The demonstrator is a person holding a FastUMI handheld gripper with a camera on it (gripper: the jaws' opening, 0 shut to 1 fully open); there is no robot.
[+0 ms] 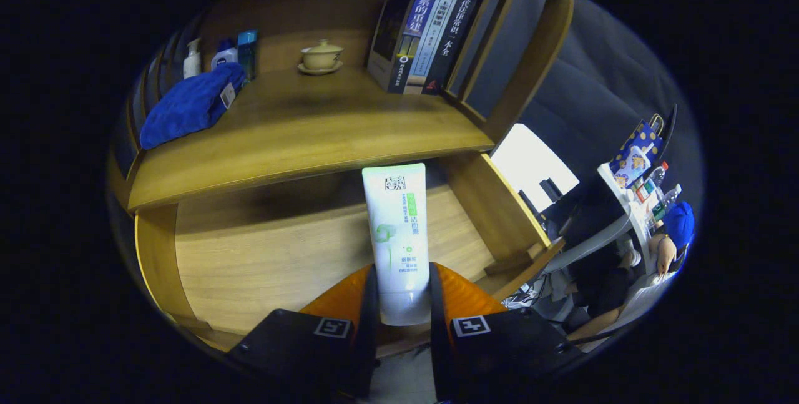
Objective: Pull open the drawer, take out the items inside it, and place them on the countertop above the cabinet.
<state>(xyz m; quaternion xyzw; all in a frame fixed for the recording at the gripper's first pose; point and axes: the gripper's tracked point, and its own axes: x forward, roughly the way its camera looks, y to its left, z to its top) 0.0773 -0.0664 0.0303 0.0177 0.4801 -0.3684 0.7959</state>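
Observation:
My gripper is shut on a white tube of face cleanser, both fingers pressing its lower end. The tube points forward, raised over the open wooden drawer, whose bare bottom lies below and to the left of it. Just beyond the tube's flat far end runs the front edge of the wooden countertop above the cabinet. On that countertop lie a blue folded cloth at the left, a few bottles behind it, and a beige lidded cup on a saucer at the back.
A row of books stands at the right of the countertop against a slatted wooden side. The drawer's right wall rises beside the tube. Farther right, a person with a blue cap sits by a white shelf of small items.

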